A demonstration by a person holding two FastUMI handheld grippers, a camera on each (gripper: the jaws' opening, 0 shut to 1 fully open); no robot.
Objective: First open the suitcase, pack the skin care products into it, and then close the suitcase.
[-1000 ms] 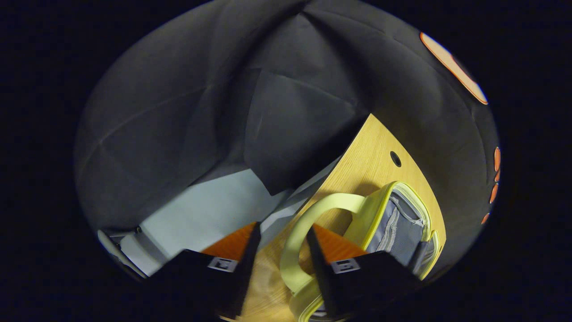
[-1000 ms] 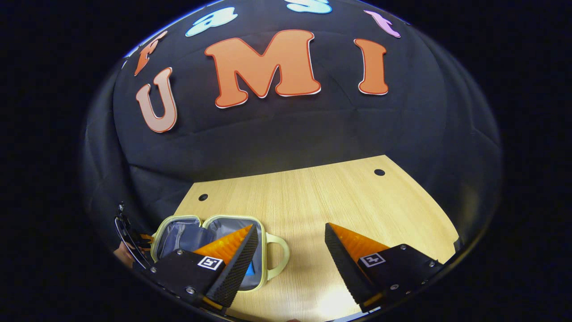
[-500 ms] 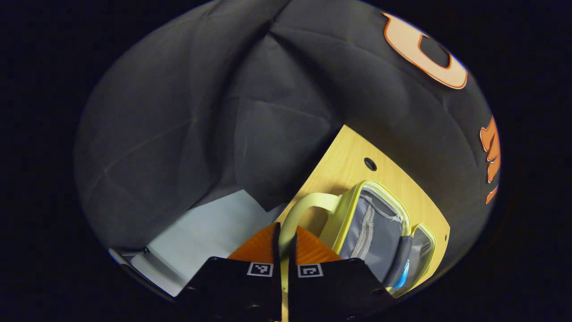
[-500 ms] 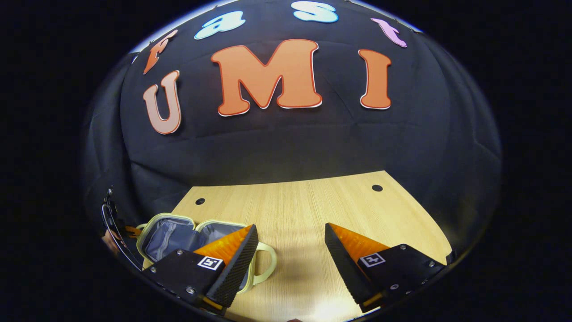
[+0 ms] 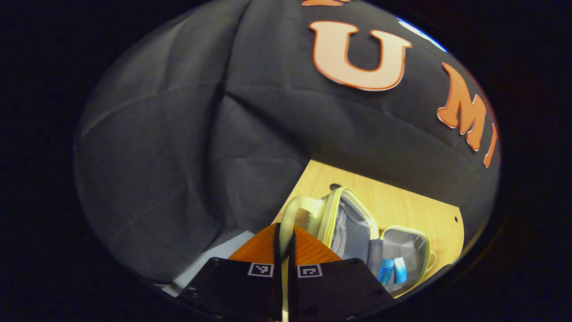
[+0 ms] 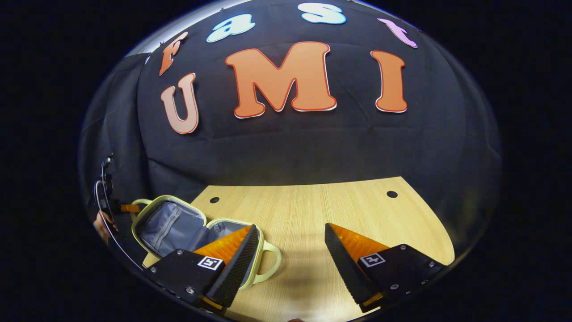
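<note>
A pale yellow-green suitcase (image 5: 353, 228) with grey lining stands open on the wooden table (image 5: 402, 208). My left gripper (image 5: 283, 241) is shut on the lid's handle (image 5: 297, 203) and holds the lid tilted up. Blue skin care packets (image 5: 388, 270) lie in the flat half. In the right gripper view the suitcase (image 6: 172, 226) is at the lower left with its lid raised, and the left gripper (image 6: 121, 208) and a hand (image 6: 103, 223) are at its far side. My right gripper (image 6: 290, 250) hangs open above the table, right of the suitcase, with nothing between its fingers.
The flat half's own handle (image 6: 272, 264) sticks out toward my right gripper. The table (image 6: 321, 210) has small round holes (image 6: 392, 194) near its back corners, and the black cloth wall stands right behind it. A pale floor patch (image 5: 214, 257) shows past the table's left edge.
My left gripper closed on the lid's handle and has swung the lid upward from lying flat. The right gripper has stayed open and nearly still.
</note>
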